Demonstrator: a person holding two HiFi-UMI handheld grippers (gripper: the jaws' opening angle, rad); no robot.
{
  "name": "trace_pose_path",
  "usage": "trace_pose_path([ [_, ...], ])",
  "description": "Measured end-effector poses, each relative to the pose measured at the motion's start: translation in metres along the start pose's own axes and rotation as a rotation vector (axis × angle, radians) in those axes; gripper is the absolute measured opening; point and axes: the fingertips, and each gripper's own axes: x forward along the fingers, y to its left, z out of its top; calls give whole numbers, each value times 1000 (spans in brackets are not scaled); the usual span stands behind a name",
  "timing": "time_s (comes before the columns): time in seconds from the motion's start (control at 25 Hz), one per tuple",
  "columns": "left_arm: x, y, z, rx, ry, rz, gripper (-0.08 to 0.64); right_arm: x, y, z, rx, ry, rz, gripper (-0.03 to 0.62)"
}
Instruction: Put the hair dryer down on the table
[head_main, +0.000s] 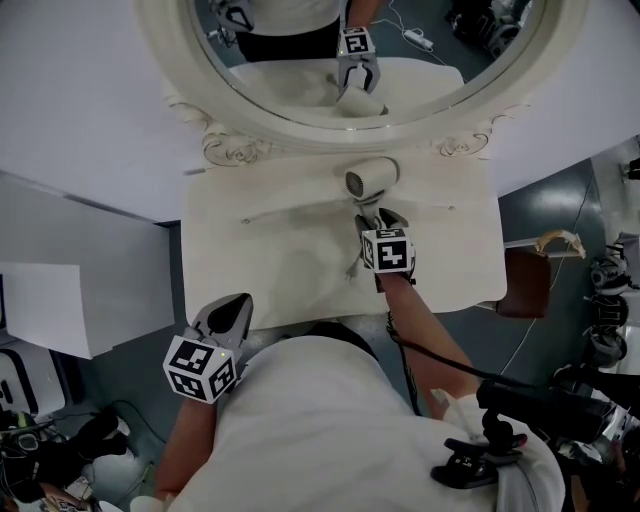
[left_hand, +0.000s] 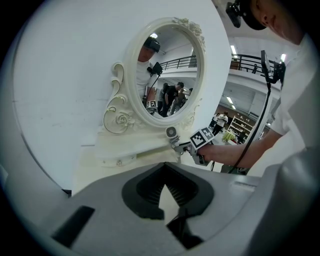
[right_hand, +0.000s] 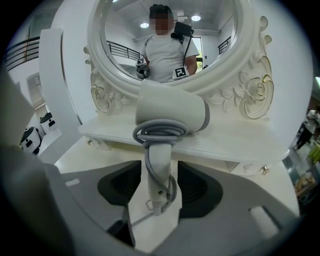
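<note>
A white hair dryer (head_main: 371, 181) points its head at the foot of the mirror, over the back of the cream dressing table (head_main: 262, 262). My right gripper (head_main: 373, 219) is shut on its handle. In the right gripper view the handle (right_hand: 159, 170) runs between the two jaws, with the grey cord (right_hand: 159, 132) looped round it under the dryer's head (right_hand: 172, 111). Whether the dryer rests on the tabletop I cannot tell. My left gripper (head_main: 234, 306) hovers at the table's front left edge, shut and holding nothing (left_hand: 165, 184).
An oval mirror (head_main: 300, 60) in a carved white frame stands at the back of the table on a low raised shelf (right_hand: 235, 142). A brown seat (head_main: 526, 283) sits right of the table. Camera gear and cables lie on the floor at both sides.
</note>
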Motion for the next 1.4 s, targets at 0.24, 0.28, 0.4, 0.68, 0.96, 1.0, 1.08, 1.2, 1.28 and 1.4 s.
trace_pose_path([
  [0.24,-8,-5,-6,9,-7,-18,2,-16,5,-5,-3,-11,-6,229],
  [0.28,-10,-6,-8,10,-9,-22,2,-19,7,-7,-3,-12,-8,227],
  [0.4,-17,-7,-12,17,-16,-35,2,-29,13,-11,-5,-20,-16,224],
  [0.68,-32,-10,-27,28,-23,-72,2,-58,28,-27,-5,-32,-33,199],
  [0.96,-55,-15,-40,55,-31,-111,2,-95,48,-46,-4,-48,-65,120],
  [1.0,-58,-16,-42,59,-32,-117,2,-101,52,-49,-6,-48,-69,101],
  [1.08,-64,-17,-48,66,-33,-130,2,-112,59,-58,-11,-45,-75,51],
  [1.2,-75,-19,-56,75,-37,-149,2,-129,76,-72,-20,-42,-74,0],
  [1.28,-84,-18,-63,75,-41,-155,2,-137,90,-81,-30,-38,-61,0],
  [1.4,-96,-17,-78,72,-40,-162,2,-150,114,-93,-49,-36,-35,0],
])
